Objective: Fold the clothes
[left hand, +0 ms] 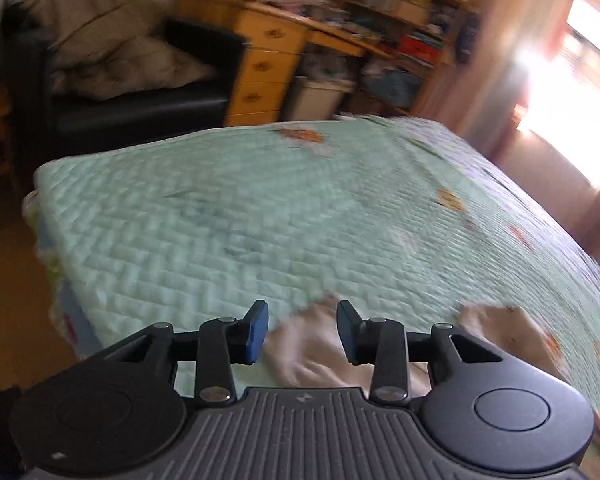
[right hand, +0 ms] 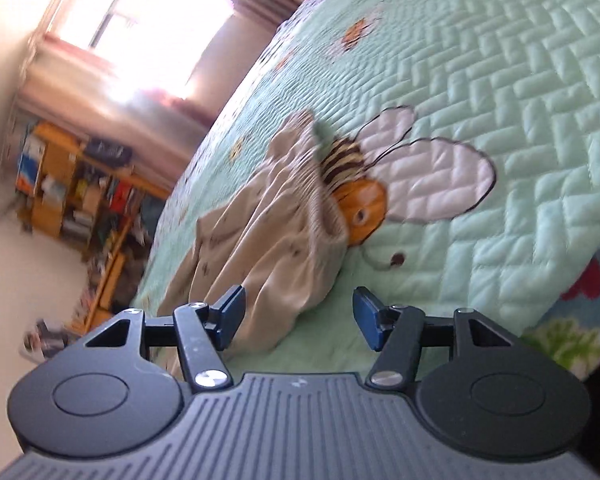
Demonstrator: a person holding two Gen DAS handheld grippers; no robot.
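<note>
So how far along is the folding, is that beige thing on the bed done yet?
Not by the look of it. The beige garment lies bunched and creased on the green quilt, with no neat fold visible. Nothing is in hand: the left gripper and the right gripper are both open, their fingers clear of the cloth. Spreading it flat and folding it are likely still ahead.
</note>
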